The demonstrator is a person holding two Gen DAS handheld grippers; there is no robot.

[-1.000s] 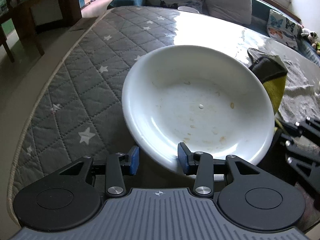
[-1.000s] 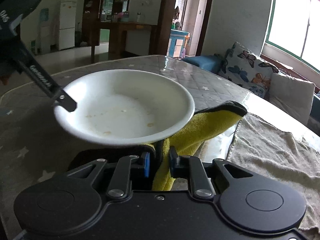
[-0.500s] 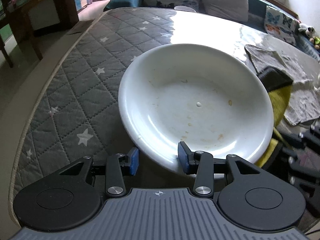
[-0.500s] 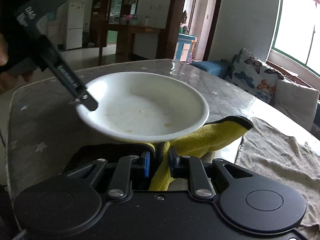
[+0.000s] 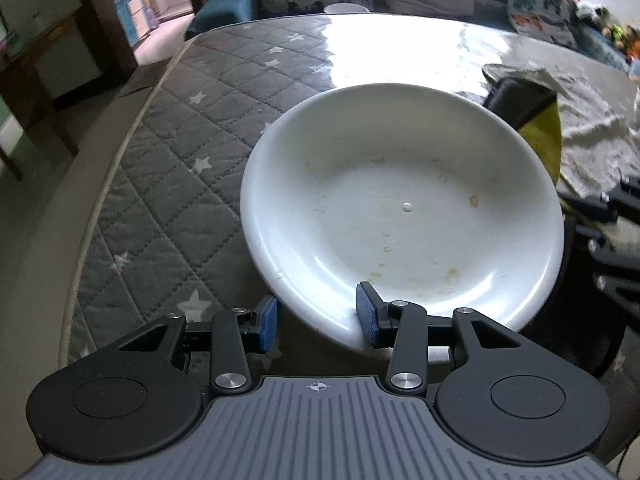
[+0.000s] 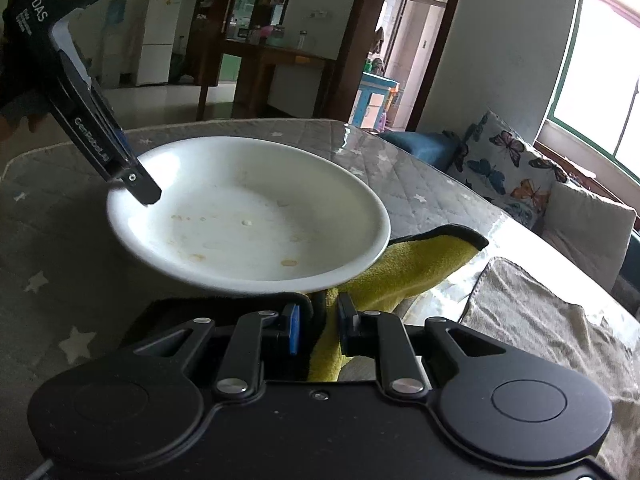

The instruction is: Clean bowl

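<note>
A shallow white bowl (image 5: 402,216), flecked with brown food residue, is held above a grey star-quilted table cover (image 5: 172,168), its near rim clamped by the left gripper (image 5: 318,322), one blue pad inside the bowl and one beneath it. Under the bowl's right edge, the right gripper (image 6: 318,330) is closed on a yellow cloth with dark trim (image 6: 408,264), which pokes out past the rim. A beige towel (image 6: 532,320) lies on the table to the right.
</note>
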